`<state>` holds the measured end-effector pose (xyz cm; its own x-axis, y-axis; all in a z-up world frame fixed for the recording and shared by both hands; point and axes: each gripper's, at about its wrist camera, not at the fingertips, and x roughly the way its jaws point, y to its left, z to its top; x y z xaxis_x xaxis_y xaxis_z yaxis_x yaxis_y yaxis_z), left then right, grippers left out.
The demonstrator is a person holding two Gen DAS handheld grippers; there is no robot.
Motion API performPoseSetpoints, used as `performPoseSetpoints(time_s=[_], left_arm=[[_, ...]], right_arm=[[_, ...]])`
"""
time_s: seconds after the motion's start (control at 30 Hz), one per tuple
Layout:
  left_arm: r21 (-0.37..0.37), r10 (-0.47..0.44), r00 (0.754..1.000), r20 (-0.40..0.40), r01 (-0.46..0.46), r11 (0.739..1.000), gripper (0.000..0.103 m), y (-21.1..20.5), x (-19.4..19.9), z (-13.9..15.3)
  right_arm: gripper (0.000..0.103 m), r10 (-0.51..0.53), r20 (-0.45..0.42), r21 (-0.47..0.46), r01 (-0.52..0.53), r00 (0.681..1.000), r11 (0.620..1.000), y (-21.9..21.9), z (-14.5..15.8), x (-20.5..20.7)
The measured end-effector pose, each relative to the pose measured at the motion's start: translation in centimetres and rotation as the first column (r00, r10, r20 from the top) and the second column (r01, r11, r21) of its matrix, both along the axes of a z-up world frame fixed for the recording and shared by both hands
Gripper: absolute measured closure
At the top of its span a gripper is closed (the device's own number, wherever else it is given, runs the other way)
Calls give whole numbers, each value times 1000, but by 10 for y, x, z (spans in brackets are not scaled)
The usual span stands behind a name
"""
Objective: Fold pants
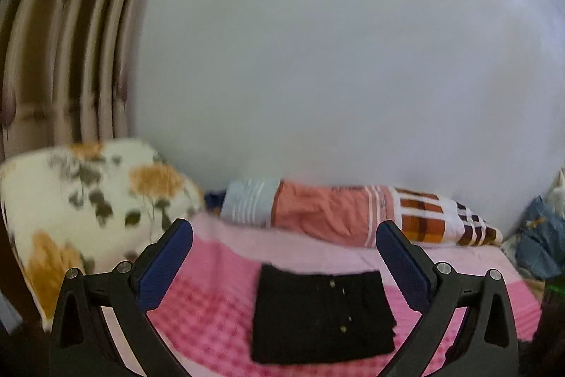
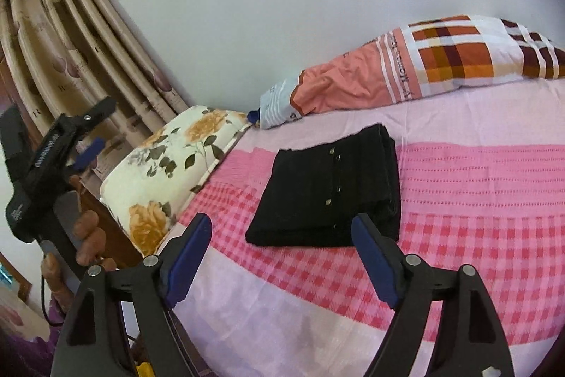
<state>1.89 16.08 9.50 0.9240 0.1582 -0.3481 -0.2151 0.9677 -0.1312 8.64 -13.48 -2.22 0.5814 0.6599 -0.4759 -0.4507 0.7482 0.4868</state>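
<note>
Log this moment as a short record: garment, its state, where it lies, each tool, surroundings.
garment: black pants
state: folded into a compact rectangle, snaps facing up
surface: pink checked bedspread
left tool: open, nothing between the pads, held above the bed
right tool: open, empty, clear of the pants
surroundings: floral pillow at the bed's edge, orange patterned pillow by the wall, curtain behind

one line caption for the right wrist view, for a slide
Open right gripper above folded black pants on a pink checked bedspread.
</note>
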Motion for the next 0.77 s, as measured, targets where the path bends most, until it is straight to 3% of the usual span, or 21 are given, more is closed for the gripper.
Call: performPoseSetpoints(time_s=[0.17,0.37,0.77], left_arm=[[-48,-26,994,-104,21,999,0,-1,11,-27],[-14,-40,984,-174,38,999,0,-19,13,-59],[44,-52,989,-137,58,997,0,-43,3,-68]], right_arm=[[23,10,-10,-8,-10,1000,1000,4,-6,-7],[21,16,-16,-23,-16,1000,1000,10,-9,-10],[20,16,-29,-31,-17,999,999,16,-12,-14]])
